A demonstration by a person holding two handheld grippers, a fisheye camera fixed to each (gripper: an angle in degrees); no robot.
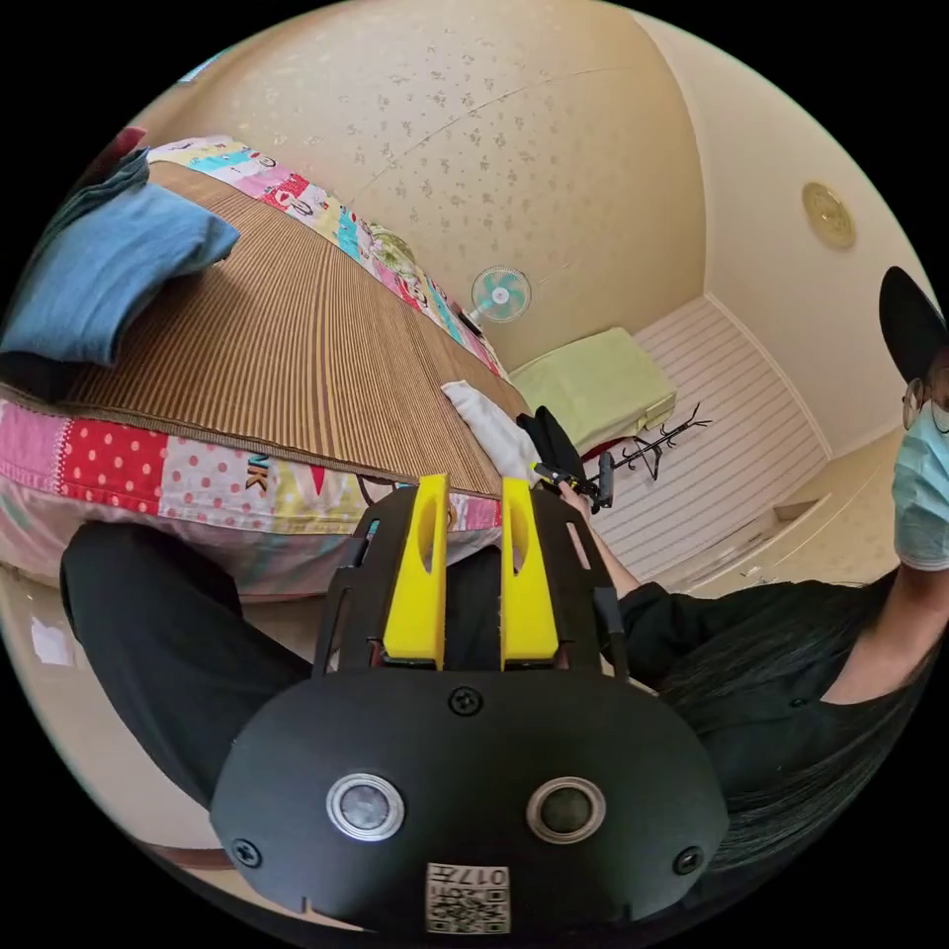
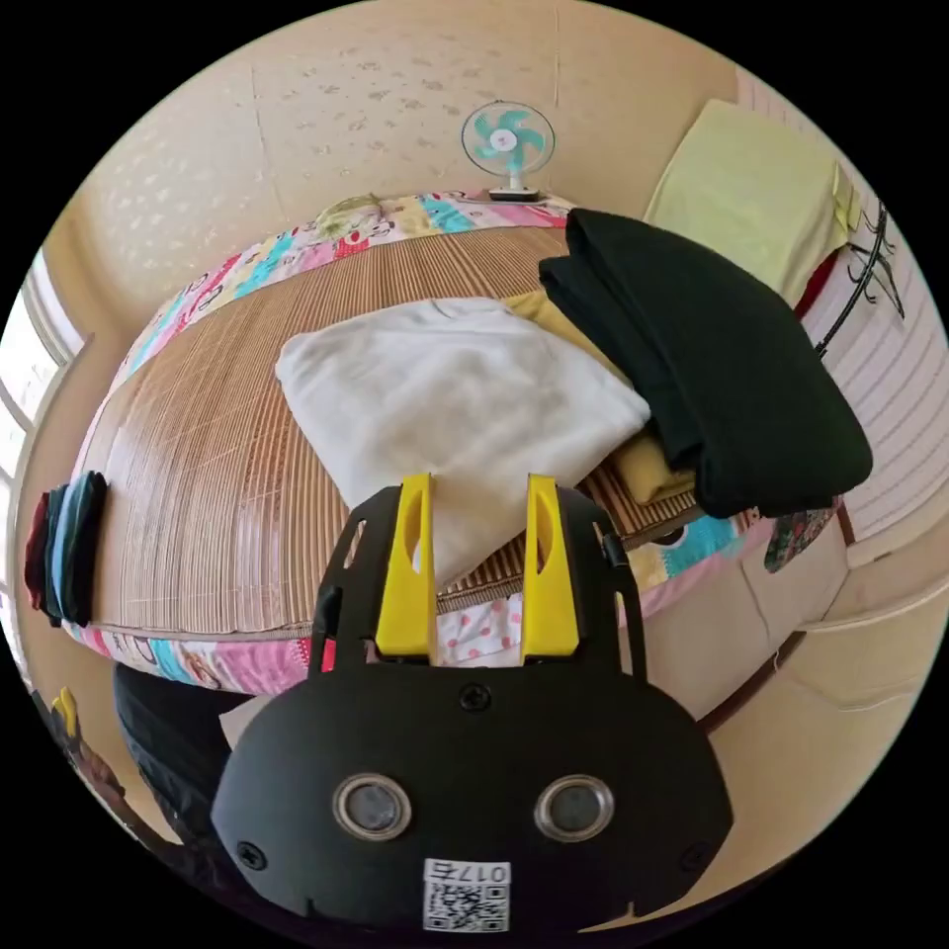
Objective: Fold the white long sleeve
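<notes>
Right gripper (image 2: 479, 494), nearest in the right gripper view: jaws parted a moderate gap, nothing between them, held just over the near edge of the bed (image 2: 198, 514). Likely hovering after or before a grab, no contact with cloth.

Just past the jaw tips lies the white long sleeve (image 2: 455, 395), on the bed's striped bamboo mat (image 2: 188, 474). It already looks like a compact, roughly rectangular bundle, so I'd judge the fold is done or nearly so; sleeves not visible separately. Its right edge rests on a yellow garment (image 2: 647, 465), which sits under a folded black garment (image 2: 712, 376), probably a finished stack. Far left edge of the mat: dark folded clothes (image 2: 64, 554). Beyond the bed, a small fan (image 2: 508, 143) against the wall.

Left gripper (image 1: 473, 494) in the left gripper view: jaws a narrower gap apart, empty, raised off the bed near the person's lap (image 1: 158, 633), seemingly idle. This view adds what the other lacks: the person's torso and masked head at right, the other gripper (image 1: 568, 465) in the person's hand beside a sliver of the white long sleeve (image 1: 489, 425), and a blue folded garment (image 1: 109, 267) at the mat's far end. The right gripper view gives the shirt's full shape.
</notes>
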